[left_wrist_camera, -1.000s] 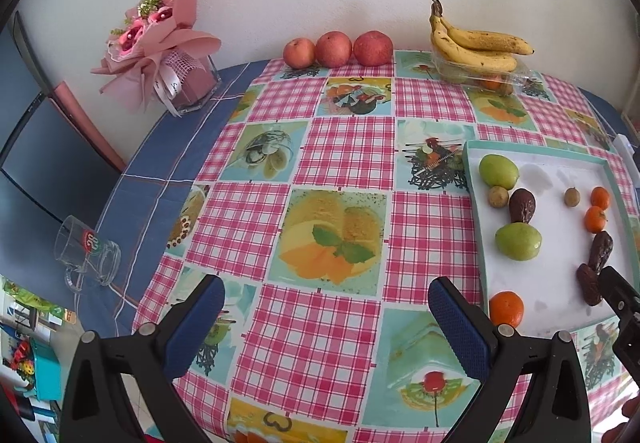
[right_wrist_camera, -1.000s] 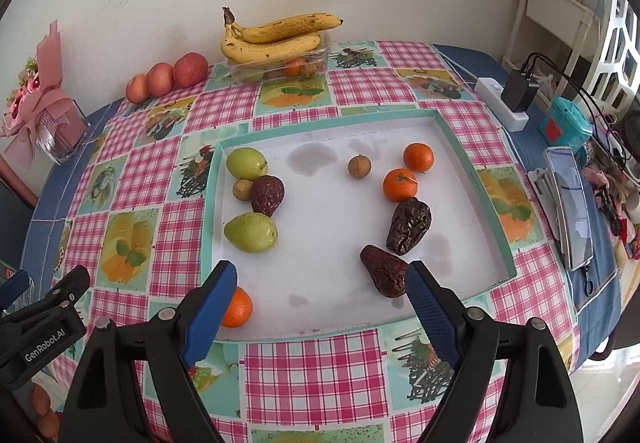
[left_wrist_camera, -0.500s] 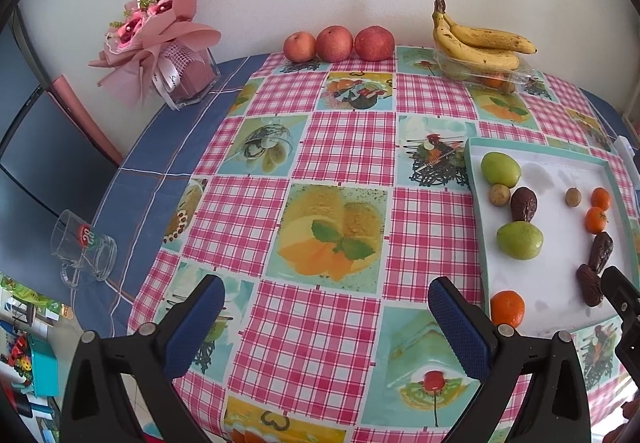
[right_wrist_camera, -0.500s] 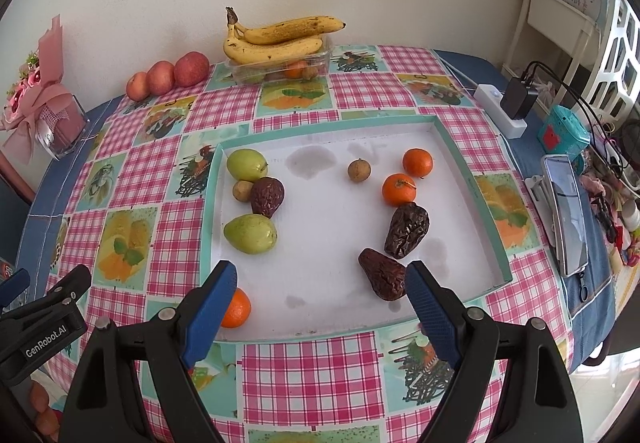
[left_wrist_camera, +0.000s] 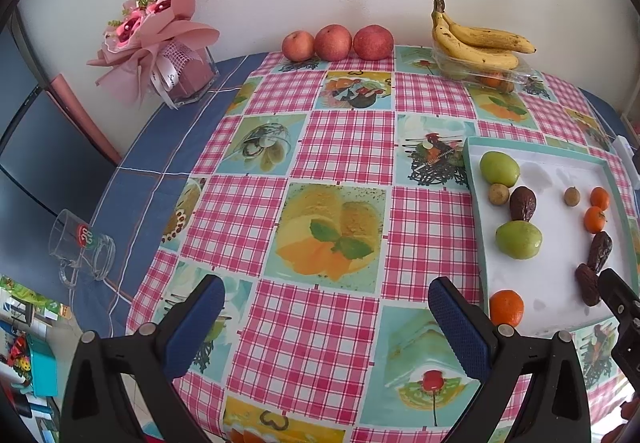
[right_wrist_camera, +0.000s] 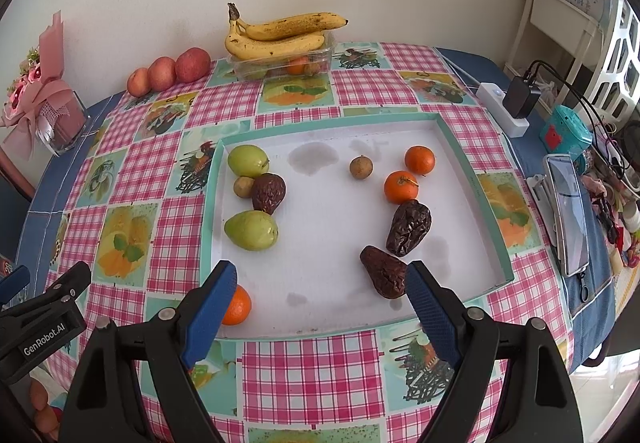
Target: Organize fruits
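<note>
Now: Fruit Is Spread Out in the White Tray

Nearest, the right gripper (right_wrist_camera: 318, 301) is held low over the front edge of the shallow white tray with a teal rim (right_wrist_camera: 456, 139). Its blue-padded fingers are spread wide and nothing is held between them. The left gripper (left_wrist_camera: 326, 317) is held over the pink checked tablecloth with fruit pictures (left_wrist_camera: 344, 147), just left of the tray. Its fingers are also spread wide with nothing between them.

At the tray's front left corner, a small orange (right_wrist_camera: 237, 305) is seen beside the right gripper's left finger. A dark wrinkled date (right_wrist_camera: 383, 272) lies beside the other finger, and a second dark date (right_wrist_camera: 409, 228) lies just behind it. On the left side, two green pears (right_wrist_camera: 251, 230) are seen, with a third dark date (right_wrist_camera: 268, 192) and a small brown round fruit (right_wrist_camera: 243, 187) between them. Farther back on the right, two more small oranges (right_wrist_camera: 401, 187) and another brown round fruit (right_wrist_camera: 361, 167) are found.

Against the wall, a bunch of spotted yellow bananas (right_wrist_camera: 280, 35) is laid on a clear plastic box (right_wrist_camera: 280, 67). Three red apples (right_wrist_camera: 170, 73) are lined up to its left.
</note>
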Tool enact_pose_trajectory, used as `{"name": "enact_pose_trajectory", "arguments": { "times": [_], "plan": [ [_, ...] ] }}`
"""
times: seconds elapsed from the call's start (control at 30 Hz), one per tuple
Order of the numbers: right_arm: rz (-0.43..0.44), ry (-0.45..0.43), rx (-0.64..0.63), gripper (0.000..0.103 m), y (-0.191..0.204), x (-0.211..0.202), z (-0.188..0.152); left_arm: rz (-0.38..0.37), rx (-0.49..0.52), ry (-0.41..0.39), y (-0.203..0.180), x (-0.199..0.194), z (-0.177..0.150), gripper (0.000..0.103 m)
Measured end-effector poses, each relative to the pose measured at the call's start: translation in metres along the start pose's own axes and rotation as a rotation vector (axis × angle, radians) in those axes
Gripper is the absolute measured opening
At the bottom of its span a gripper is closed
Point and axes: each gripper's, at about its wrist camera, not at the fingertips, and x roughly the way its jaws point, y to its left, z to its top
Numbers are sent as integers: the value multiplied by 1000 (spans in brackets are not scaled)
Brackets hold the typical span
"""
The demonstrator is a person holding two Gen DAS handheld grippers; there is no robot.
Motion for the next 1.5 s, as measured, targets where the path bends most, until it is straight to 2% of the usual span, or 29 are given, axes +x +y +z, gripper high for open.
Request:
{"name": "enact_pose_trajectory", "arguments": {
  "times": [1.5],
  "plan": [
    [1,15,-7,86,2,4,-1,-6,7,3,-2,1,0,103]
  ]
}}
